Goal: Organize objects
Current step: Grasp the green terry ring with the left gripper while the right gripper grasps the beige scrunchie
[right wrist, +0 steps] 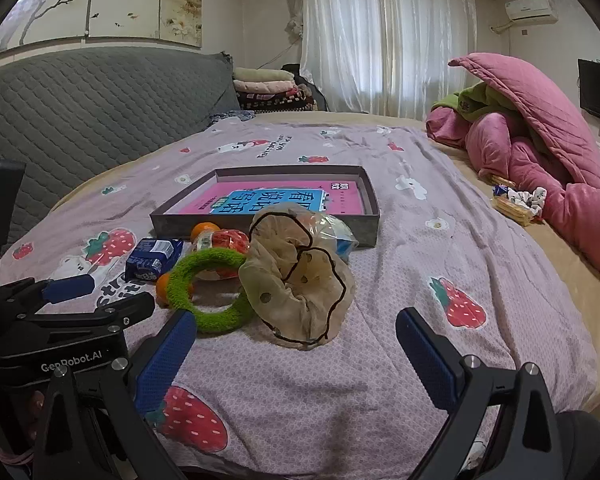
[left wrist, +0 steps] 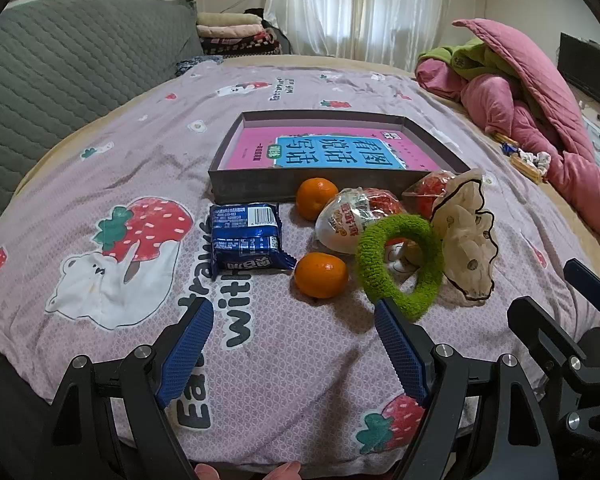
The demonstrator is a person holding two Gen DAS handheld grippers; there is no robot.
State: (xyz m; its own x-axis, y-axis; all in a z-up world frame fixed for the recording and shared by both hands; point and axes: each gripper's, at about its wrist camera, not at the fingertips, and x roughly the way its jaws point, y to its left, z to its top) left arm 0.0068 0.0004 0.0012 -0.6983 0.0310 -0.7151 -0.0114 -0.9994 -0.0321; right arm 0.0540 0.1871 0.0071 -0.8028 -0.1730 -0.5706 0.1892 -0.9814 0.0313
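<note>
Scrunchies (right wrist: 300, 280), oranges (left wrist: 321, 275) and snacks (left wrist: 248, 236) lie just beyond both grippers' wide, empty jaws, left gripper (left wrist: 294, 312) and right gripper (right wrist: 296, 326).

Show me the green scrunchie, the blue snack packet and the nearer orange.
green scrunchie (left wrist: 396, 268): left wrist view, on its fuzzy ring.
blue snack packet (left wrist: 246, 236): left wrist view, wrapper middle.
nearer orange (left wrist: 321, 275): left wrist view, peel centre.

1. Near bedspread (left wrist: 300, 360) lies bare: open passage.
2. Clustered tangerine (left wrist: 321, 275), snack packet (left wrist: 248, 236), green ring (left wrist: 400, 264) and beige scrunchie (right wrist: 300, 280) block the tray's (left wrist: 260, 186) near wall.
3. Bed's right side is free up to the pink quilt (right wrist: 548, 152).
</note>
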